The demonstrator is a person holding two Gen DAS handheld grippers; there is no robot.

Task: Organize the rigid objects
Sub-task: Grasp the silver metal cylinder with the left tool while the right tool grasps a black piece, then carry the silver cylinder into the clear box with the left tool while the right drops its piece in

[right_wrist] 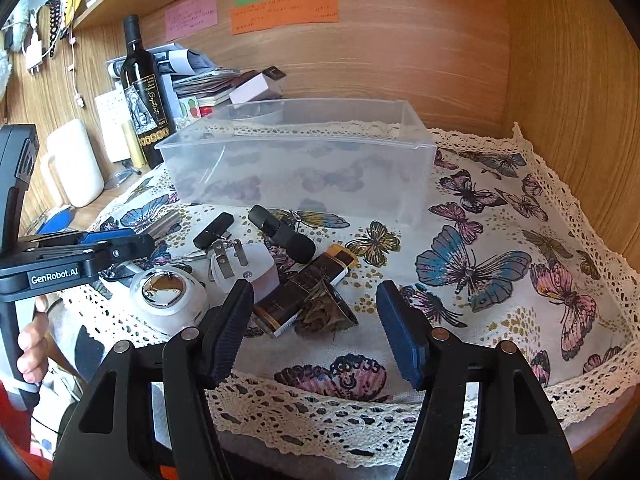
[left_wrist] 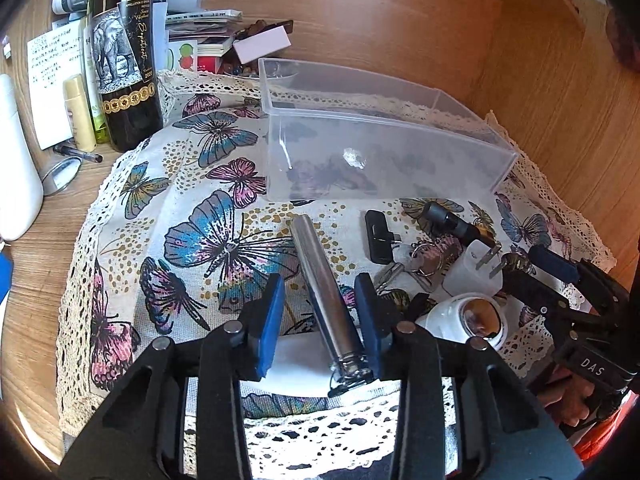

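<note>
A silver metal cylinder (left_wrist: pixel 326 286) lies on the butterfly cloth (left_wrist: pixel 188 216) between the jaws of my left gripper (left_wrist: pixel 320 312), which is open around it, not touching. An empty clear plastic bin (left_wrist: pixel 360 136) stands behind; it also shows in the right wrist view (right_wrist: pixel 304 160). My right gripper (right_wrist: pixel 316 328) is open above a dark lighter (right_wrist: pixel 304 292) and a brown crumpled piece (right_wrist: pixel 324 312). Close by lie a white plug adapter (right_wrist: pixel 244 268), a black microphone-like piece (right_wrist: pixel 280 234), a black USB stick (right_wrist: pixel 212 230) and a white round device (right_wrist: pixel 168 296).
A wine bottle (left_wrist: pixel 124 60), tubes, papers and a white bottle (left_wrist: pixel 16 168) crowd the desk's left. Wooden walls (right_wrist: pixel 572 100) close in behind and to the right. Keys (left_wrist: pixel 416 264) lie by the adapter. The left gripper's body (right_wrist: pixel 72 260) reaches in from the left.
</note>
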